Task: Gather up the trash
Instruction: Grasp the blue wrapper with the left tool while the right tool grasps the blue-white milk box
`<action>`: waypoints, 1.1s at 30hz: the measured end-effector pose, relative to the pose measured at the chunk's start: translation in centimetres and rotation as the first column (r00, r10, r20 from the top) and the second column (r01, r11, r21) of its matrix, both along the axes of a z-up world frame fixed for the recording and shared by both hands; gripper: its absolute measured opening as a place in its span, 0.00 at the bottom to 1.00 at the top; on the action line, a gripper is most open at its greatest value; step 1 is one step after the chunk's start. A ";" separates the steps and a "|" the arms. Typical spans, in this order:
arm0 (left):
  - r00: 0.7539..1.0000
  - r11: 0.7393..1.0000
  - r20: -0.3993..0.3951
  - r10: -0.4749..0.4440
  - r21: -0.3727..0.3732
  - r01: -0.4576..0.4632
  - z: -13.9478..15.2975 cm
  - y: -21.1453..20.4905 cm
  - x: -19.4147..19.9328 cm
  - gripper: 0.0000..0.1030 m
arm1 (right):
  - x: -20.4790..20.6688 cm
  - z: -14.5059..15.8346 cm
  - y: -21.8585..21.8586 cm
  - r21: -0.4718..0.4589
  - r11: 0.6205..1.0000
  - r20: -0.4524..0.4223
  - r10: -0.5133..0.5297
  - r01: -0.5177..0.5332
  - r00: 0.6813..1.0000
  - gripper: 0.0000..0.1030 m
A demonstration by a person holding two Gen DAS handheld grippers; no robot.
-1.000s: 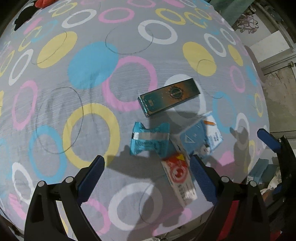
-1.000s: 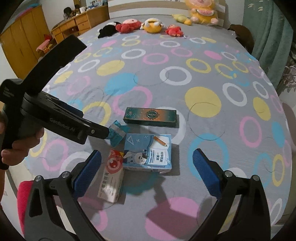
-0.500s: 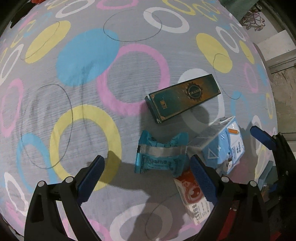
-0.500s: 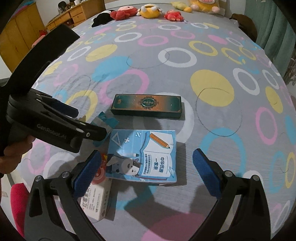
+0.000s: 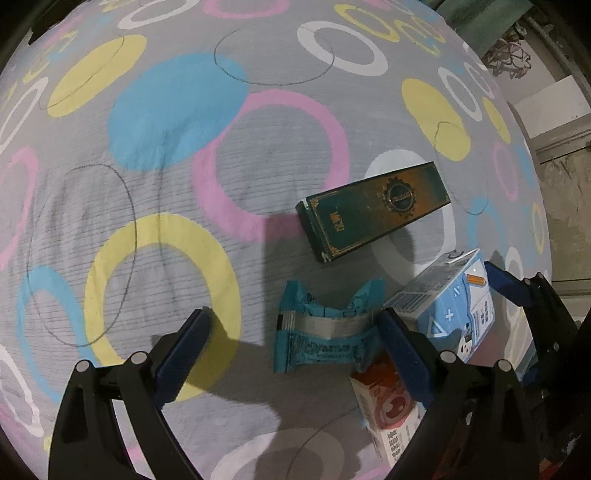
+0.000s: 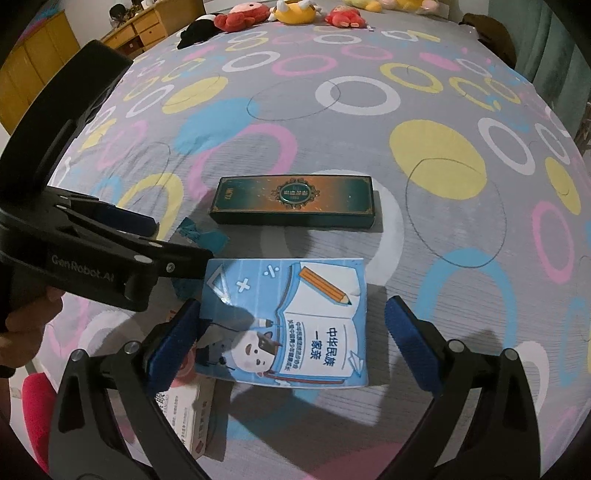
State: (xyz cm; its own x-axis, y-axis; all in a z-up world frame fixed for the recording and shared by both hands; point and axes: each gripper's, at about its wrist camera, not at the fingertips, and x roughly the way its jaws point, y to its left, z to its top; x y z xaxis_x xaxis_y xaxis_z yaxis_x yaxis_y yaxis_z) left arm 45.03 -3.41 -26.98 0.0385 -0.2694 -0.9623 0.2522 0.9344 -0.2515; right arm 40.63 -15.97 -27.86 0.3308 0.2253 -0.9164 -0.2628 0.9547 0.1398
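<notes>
On the ring-patterned bedspread (image 5: 177,110) lie a crumpled teal wrapper (image 5: 328,328), a dark green box (image 5: 373,210), a blue carton (image 5: 454,306) and a red-and-white box (image 5: 388,417). My left gripper (image 5: 293,350) is open and low over the bed. The teal wrapper lies between its fingers, close against the right one. My right gripper (image 6: 291,345) is open and straddles the blue carton (image 6: 291,317), whose printed face points up. The left gripper (image 6: 173,240) crosses the right wrist view just left of the carton, hiding most of the wrapper (image 6: 199,236).
The dark green box (image 6: 295,199) lies just beyond the carton. The red-and-white box (image 6: 188,417) sits near the bed's front edge. Plush toys (image 6: 280,11) line the far end. A wooden dresser (image 6: 44,48) stands at the left, a green curtain (image 6: 554,37) at the right.
Both grippers have come forward and down. The wrapper now sits between the left fingers, and the blue carton now lies between the right fingers. The items have not moved.
</notes>
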 end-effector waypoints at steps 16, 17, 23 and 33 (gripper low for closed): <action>0.994 0.995 0.055 0.095 0.014 -0.096 0.5 2.0 -1.5 0.41 | -0.7 -0.3 0.4 -0.034 0.999 0.036 0.001 0.000 0.999 0.80; 0.993 0.995 0.054 0.102 0.007 -0.103 0.5 2.4 -1.6 0.41 | -0.7 -0.3 0.3 -0.044 0.999 0.043 -0.002 0.004 0.999 0.80; 0.991 0.993 0.051 0.122 -0.005 -0.122 0.9 3.0 -1.9 0.39 | -0.8 0.4 -0.5 -0.046 0.998 0.066 -0.033 0.036 0.997 0.80; 0.986 0.987 0.046 0.157 -0.034 -0.156 2.3 4.9 -2.1 0.39 | -1.7 2.2 -0.6 -0.059 0.997 0.112 -0.031 0.038 0.993 0.80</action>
